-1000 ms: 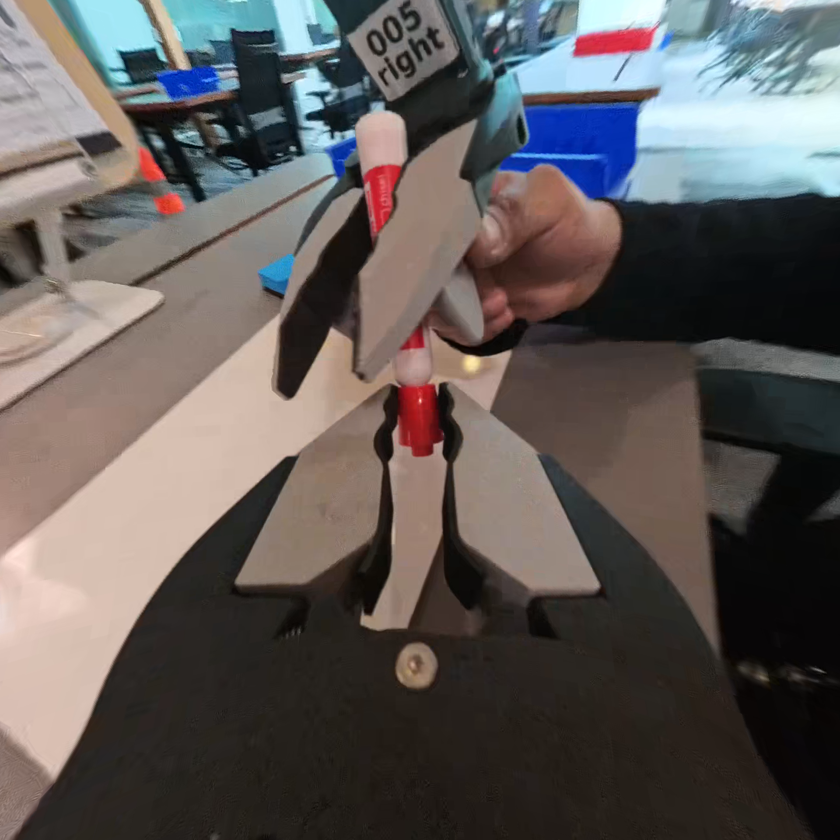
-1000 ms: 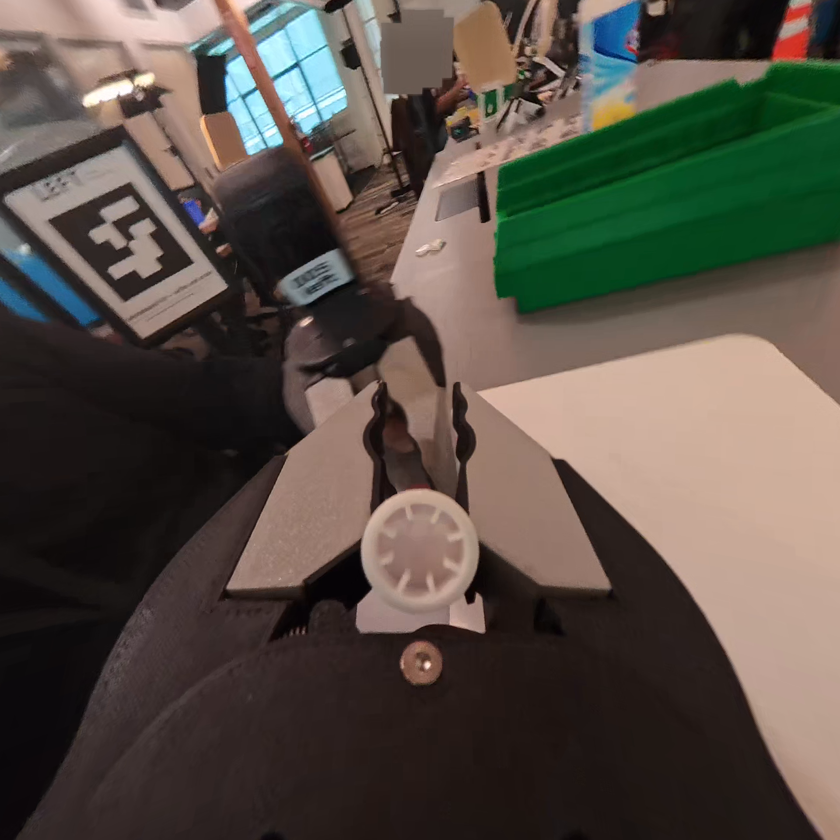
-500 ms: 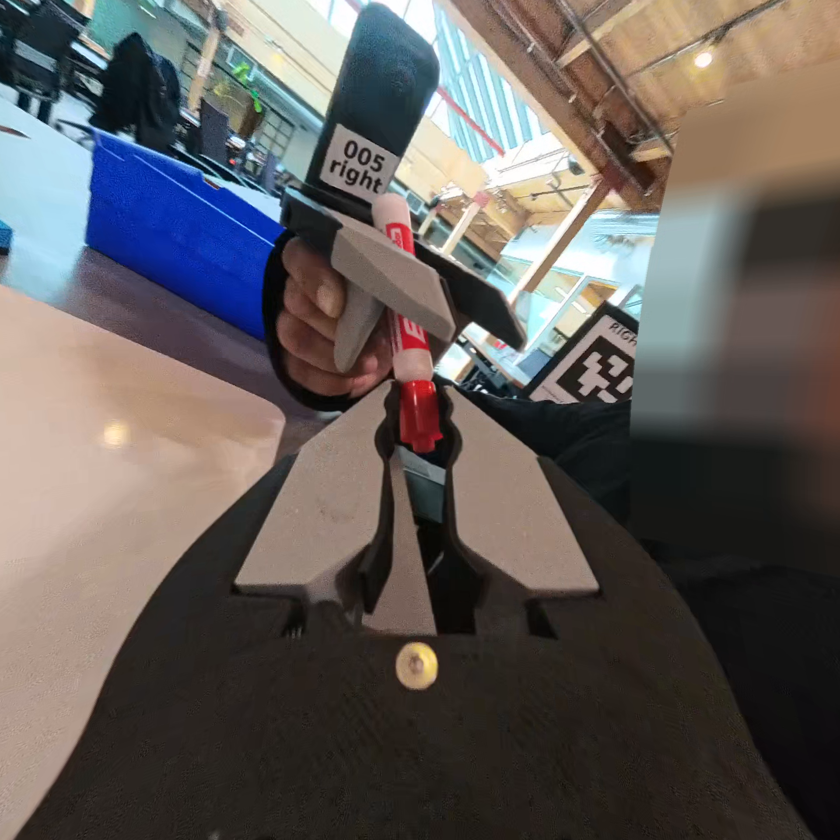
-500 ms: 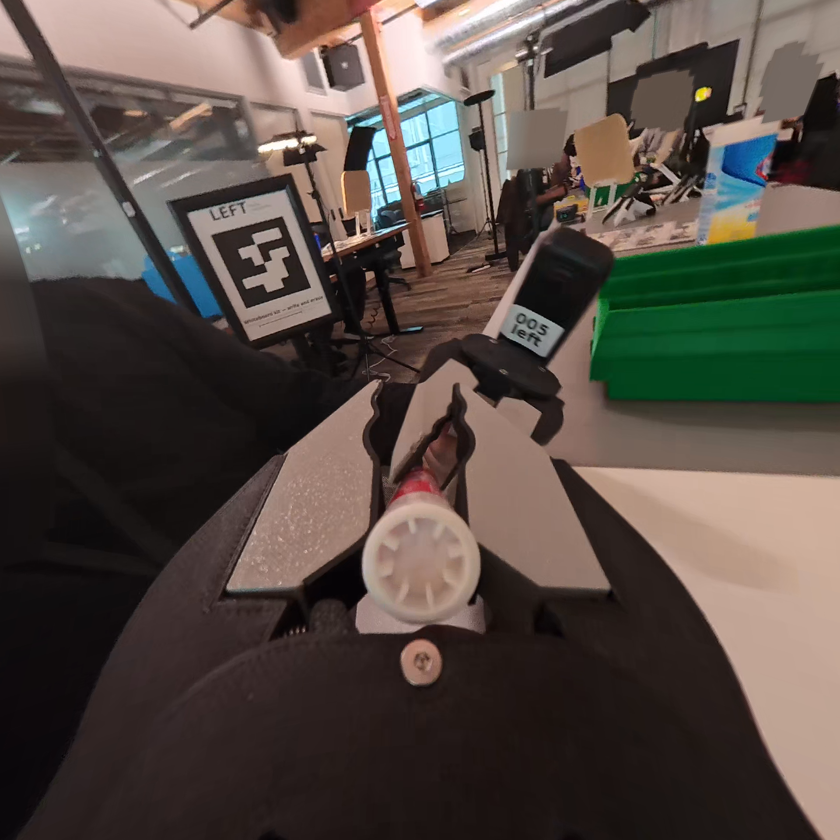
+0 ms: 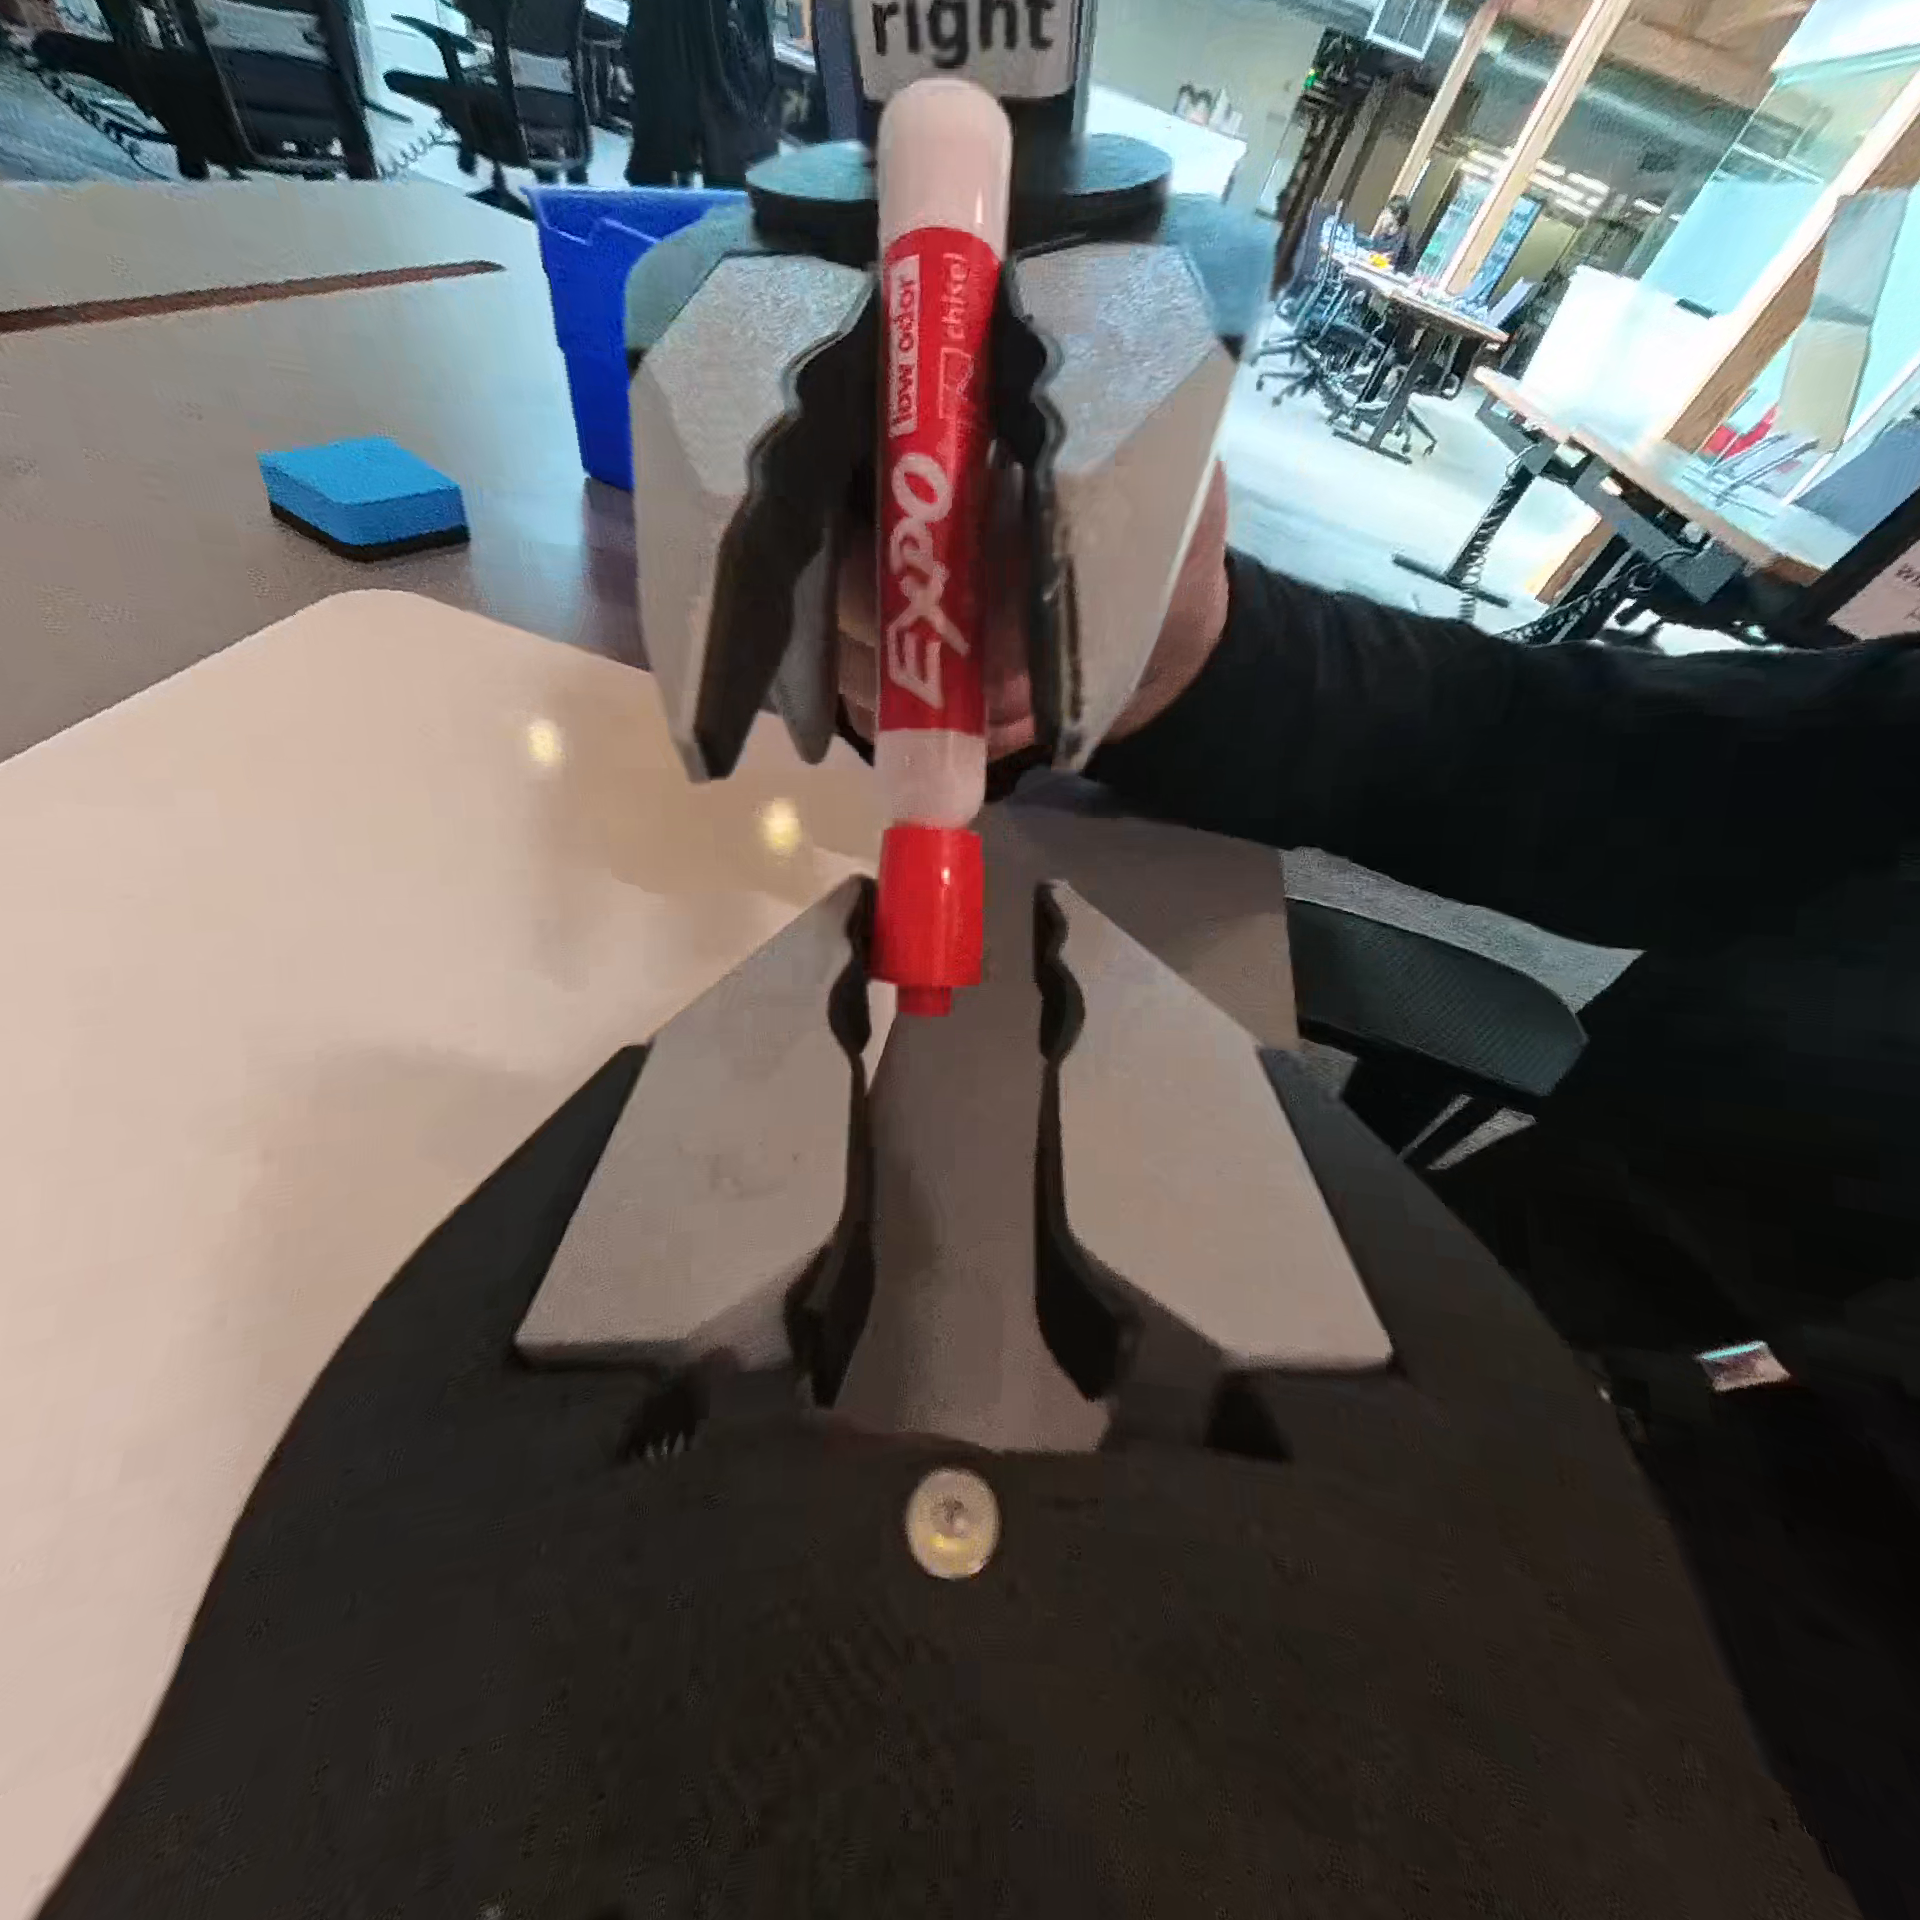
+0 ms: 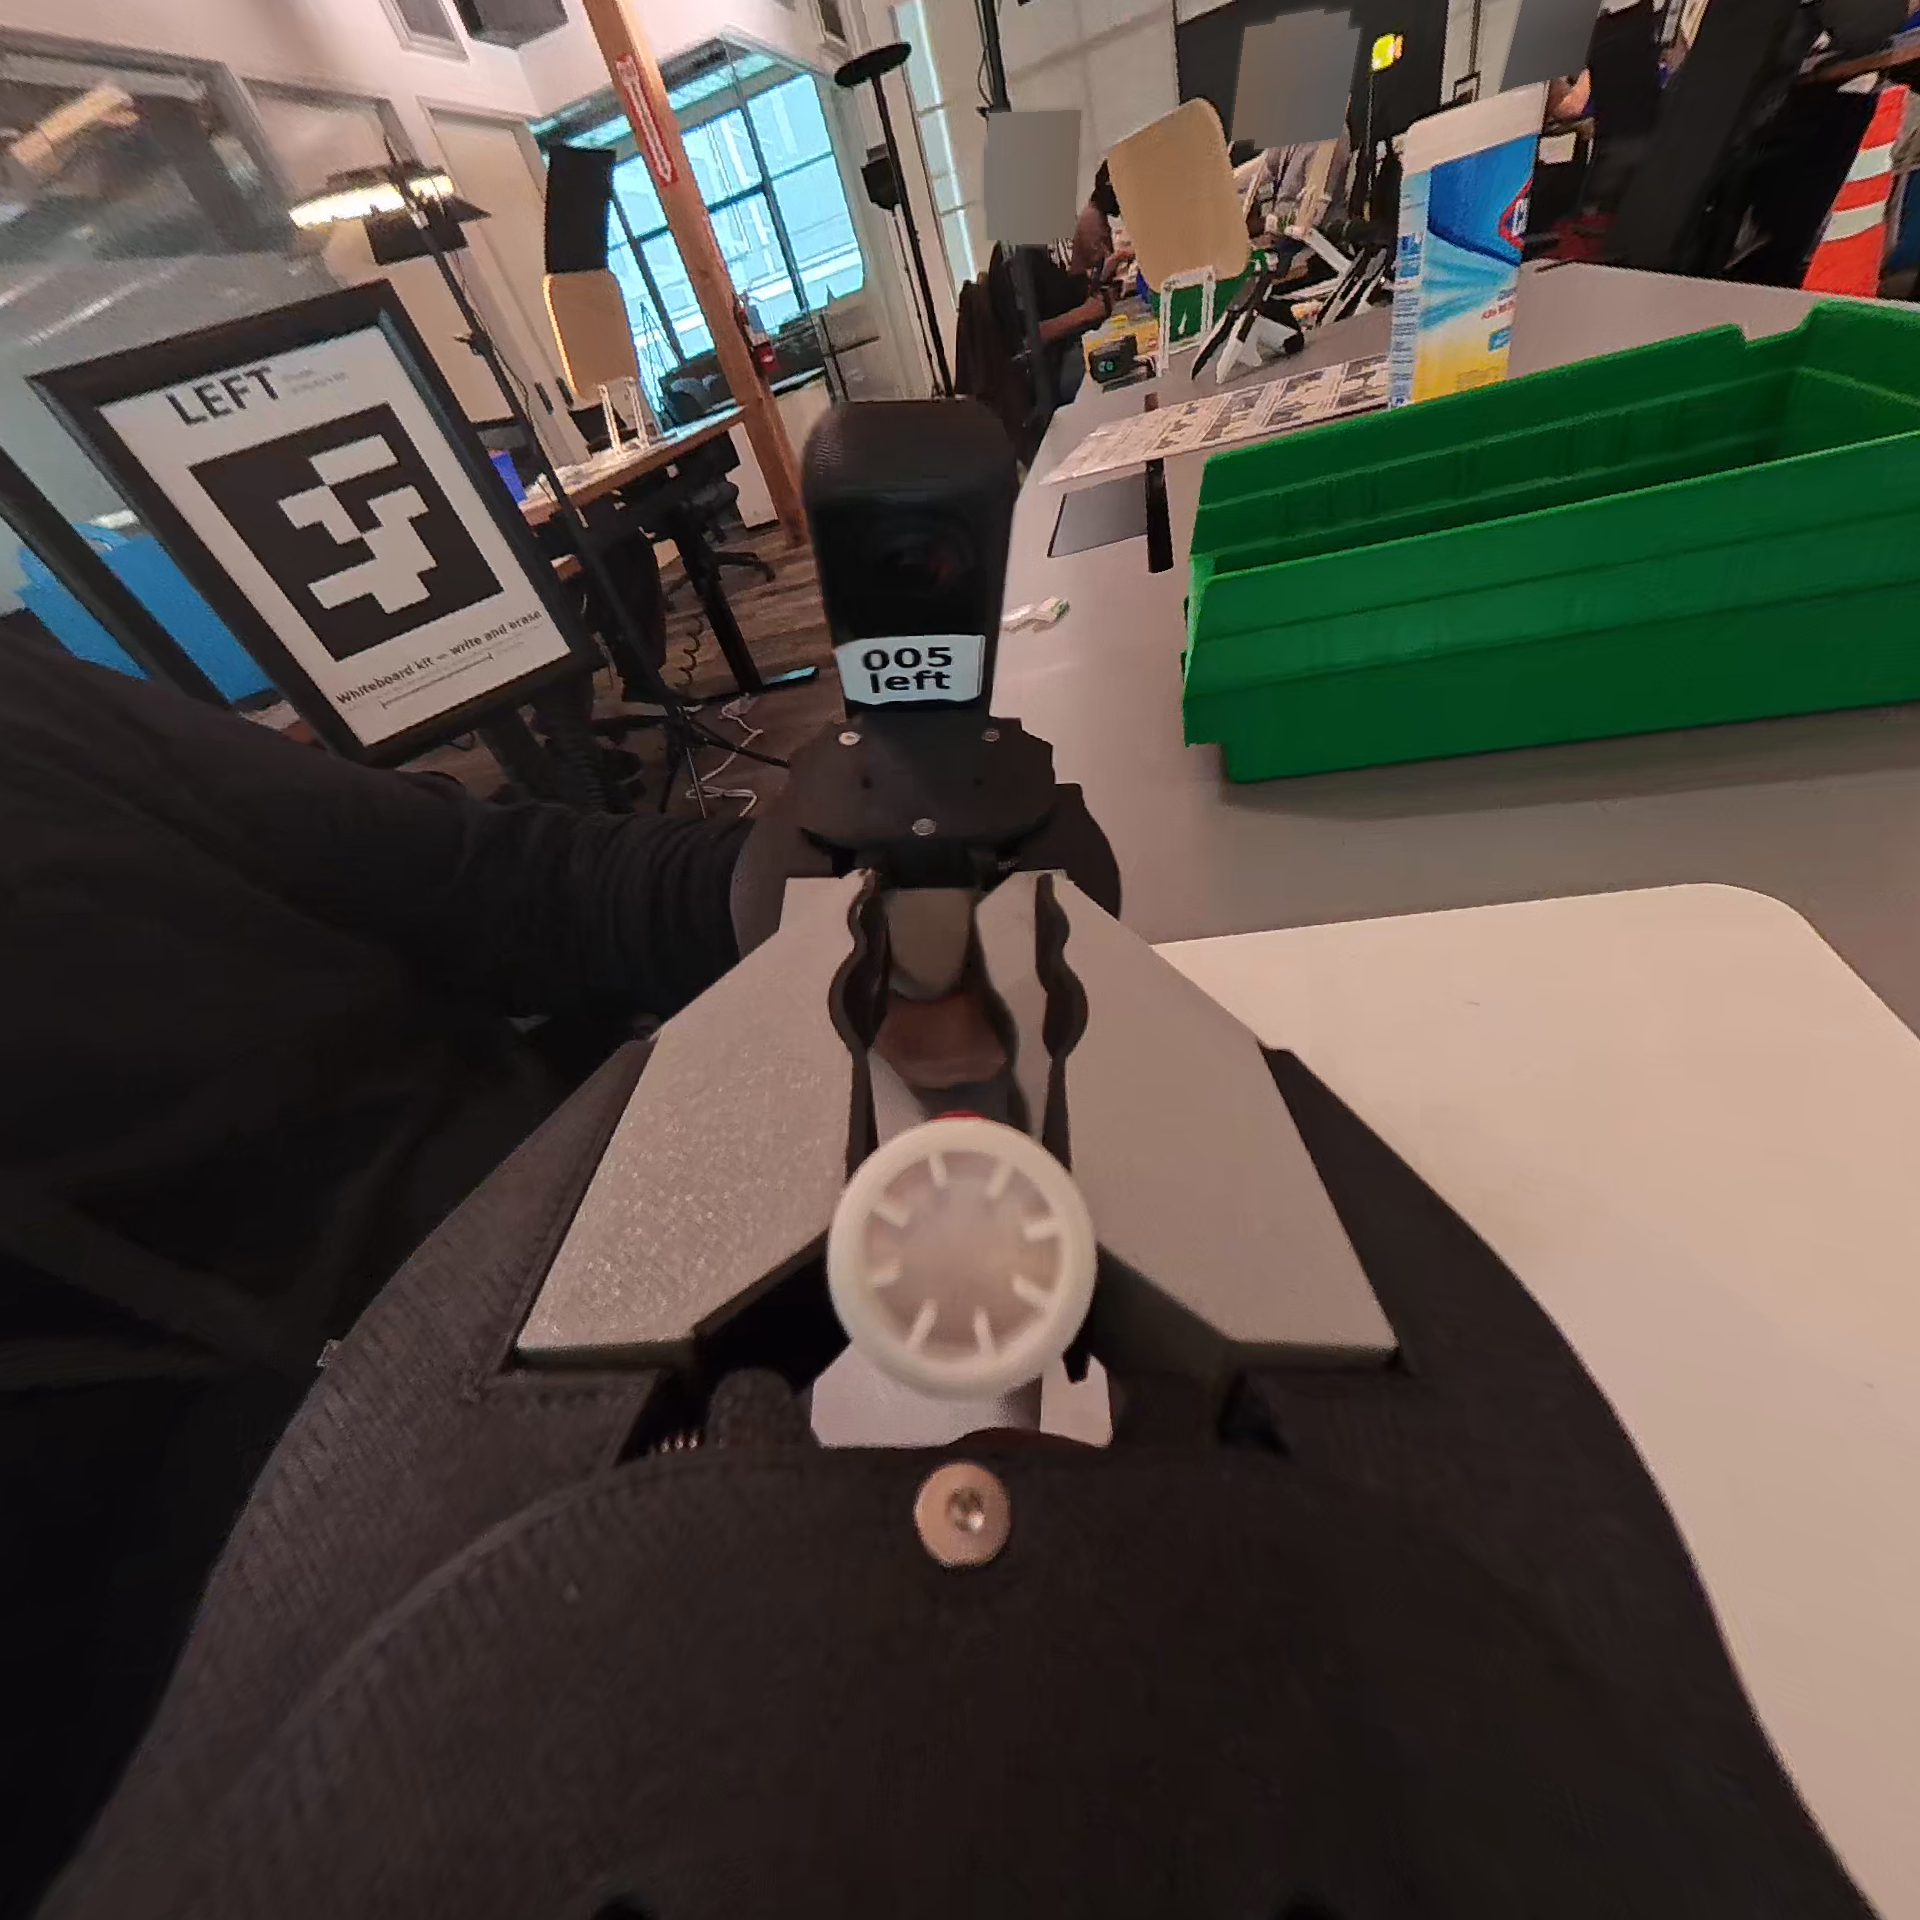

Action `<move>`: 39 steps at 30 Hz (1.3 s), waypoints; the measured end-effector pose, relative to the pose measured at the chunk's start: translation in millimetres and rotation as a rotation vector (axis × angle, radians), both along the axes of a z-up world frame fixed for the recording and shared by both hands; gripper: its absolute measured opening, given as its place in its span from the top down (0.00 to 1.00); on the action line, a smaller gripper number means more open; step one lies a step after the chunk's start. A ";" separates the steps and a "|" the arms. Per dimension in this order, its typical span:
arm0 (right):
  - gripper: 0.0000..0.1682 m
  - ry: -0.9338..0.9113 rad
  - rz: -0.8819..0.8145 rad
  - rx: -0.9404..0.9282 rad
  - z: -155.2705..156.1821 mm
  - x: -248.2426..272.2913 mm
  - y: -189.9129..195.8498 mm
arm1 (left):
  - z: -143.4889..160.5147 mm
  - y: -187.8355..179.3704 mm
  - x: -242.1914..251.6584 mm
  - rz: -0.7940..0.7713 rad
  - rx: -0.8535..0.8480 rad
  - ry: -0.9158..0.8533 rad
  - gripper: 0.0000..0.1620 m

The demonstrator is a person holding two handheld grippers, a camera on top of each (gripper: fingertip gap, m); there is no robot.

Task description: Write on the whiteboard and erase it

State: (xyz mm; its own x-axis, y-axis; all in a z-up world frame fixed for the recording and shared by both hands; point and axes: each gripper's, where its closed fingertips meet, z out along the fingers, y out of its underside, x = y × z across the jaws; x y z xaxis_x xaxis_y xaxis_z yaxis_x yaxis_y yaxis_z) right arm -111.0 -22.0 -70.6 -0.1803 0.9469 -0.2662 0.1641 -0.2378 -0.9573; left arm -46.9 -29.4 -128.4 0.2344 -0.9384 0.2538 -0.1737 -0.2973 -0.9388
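Observation:
A red whiteboard marker [image 5: 935,499] is clamped upright between the fingers of my right gripper [image 5: 935,727], which faces me in the left wrist view. Its red cap [image 5: 925,914] points down between the fingertips of my left gripper [image 5: 951,904]. The left jaws stand apart; a gap shows between the cap and the right-hand finger [image 5: 1070,966], so the cap is not gripped. In the right wrist view the marker's white butt end [image 6: 961,1257] sits between the fingers of my right gripper [image 6: 951,935], with the left gripper [image 6: 935,790] just beyond. The whiteboard [image 5: 312,935] lies flat below.
A blue eraser [image 5: 358,504] lies on the grey table beyond the whiteboard, next to a blue bin [image 5: 592,312]. Green bins [image 6: 1558,582] stand on the table past the whiteboard's far corner [image 6: 1558,1143]. A person's dark sleeve [image 5: 1507,748] reaches in from the right. Some 8 cm of space lies between my two pairs of fingers.
My left gripper was shut on the red cap in both earlier frames; its jaws have now spread off it. The cap stays on the marker. Both grippers swung round together.

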 end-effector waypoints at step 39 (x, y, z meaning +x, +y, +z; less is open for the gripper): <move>0.84 -0.066 0.082 0.007 -16.7 -9.9 -18.2 | -20.5 -5.3 11.4 0.010 0.074 0.174 0.92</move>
